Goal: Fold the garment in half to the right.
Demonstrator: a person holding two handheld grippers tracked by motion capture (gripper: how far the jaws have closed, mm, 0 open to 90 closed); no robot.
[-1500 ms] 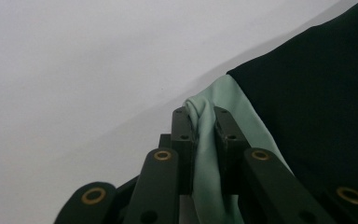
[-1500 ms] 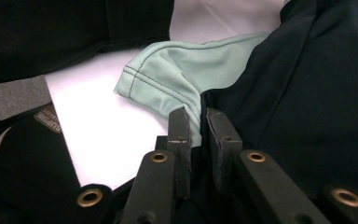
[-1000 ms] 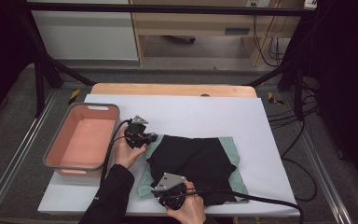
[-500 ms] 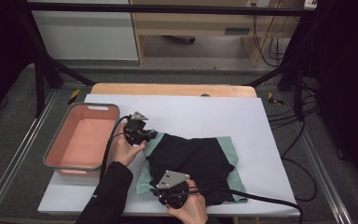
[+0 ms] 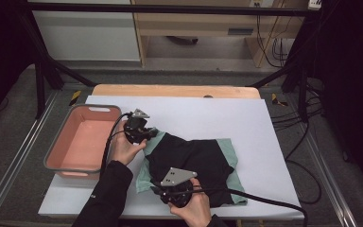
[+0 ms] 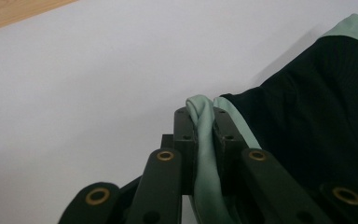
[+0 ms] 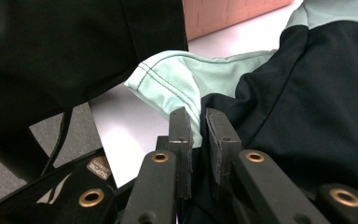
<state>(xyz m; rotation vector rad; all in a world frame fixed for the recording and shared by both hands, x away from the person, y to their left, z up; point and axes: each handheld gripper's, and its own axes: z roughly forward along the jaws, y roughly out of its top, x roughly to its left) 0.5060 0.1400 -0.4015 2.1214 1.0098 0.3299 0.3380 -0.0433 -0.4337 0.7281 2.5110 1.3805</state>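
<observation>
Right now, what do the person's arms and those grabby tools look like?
Each claw is black, with two flat black jaws on arms pinned by brass-ringed rivets. The left claw and right claw each carry a grey three-cornered plate on top and trail a thick black cable. The left arm wears a black sleeve with a small pale mark near the cuff. The hands wear no gloves.

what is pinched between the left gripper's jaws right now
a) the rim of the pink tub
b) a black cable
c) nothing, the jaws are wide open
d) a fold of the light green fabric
d: in the left gripper view the left gripper has its jaws shut on a twisted fold of the light green fabric, at the edge of the black garment.
</observation>
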